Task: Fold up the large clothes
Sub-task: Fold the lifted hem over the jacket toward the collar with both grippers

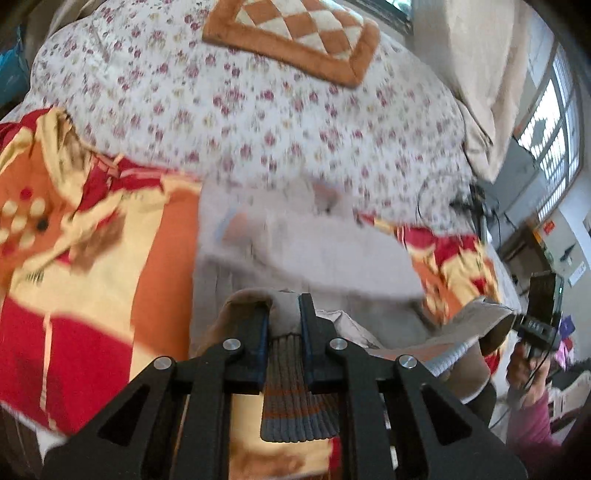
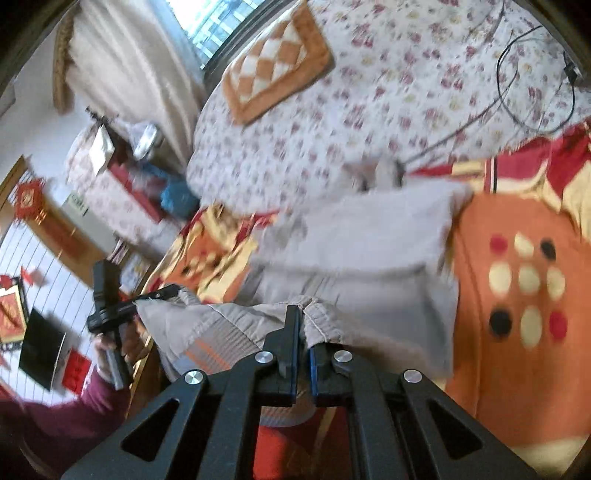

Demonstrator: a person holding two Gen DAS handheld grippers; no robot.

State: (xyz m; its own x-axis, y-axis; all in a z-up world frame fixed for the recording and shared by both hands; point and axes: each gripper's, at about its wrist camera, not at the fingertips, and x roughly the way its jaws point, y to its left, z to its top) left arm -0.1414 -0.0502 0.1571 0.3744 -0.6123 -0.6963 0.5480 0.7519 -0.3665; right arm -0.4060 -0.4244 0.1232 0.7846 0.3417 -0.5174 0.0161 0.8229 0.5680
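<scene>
**Both tools clamped on the grey garment's hem above the bed**

The left wrist view shows the left tool (image 1: 284, 308) closed on the ribbed, orange-striped hem of the grey garment (image 1: 314, 254), the cuff-like band hanging down between its fingers. At that view's right edge the other hand (image 1: 524, 365) grips its handle. The right wrist view shows the right tool (image 2: 301, 325) pinched narrow on a stitched edge of the same garment (image 2: 369, 240), with the left hand (image 2: 118, 343) and a purple sleeve (image 2: 74, 406) at lower left.

The garment lies spread over a red, orange and cream blanket (image 1: 92, 258) on the bed. Behind it is a floral quilt (image 1: 258, 110) carrying a checked orange cushion (image 1: 295, 33). Only the right view shows the black cable (image 2: 517, 92) looping across the quilt.
</scene>
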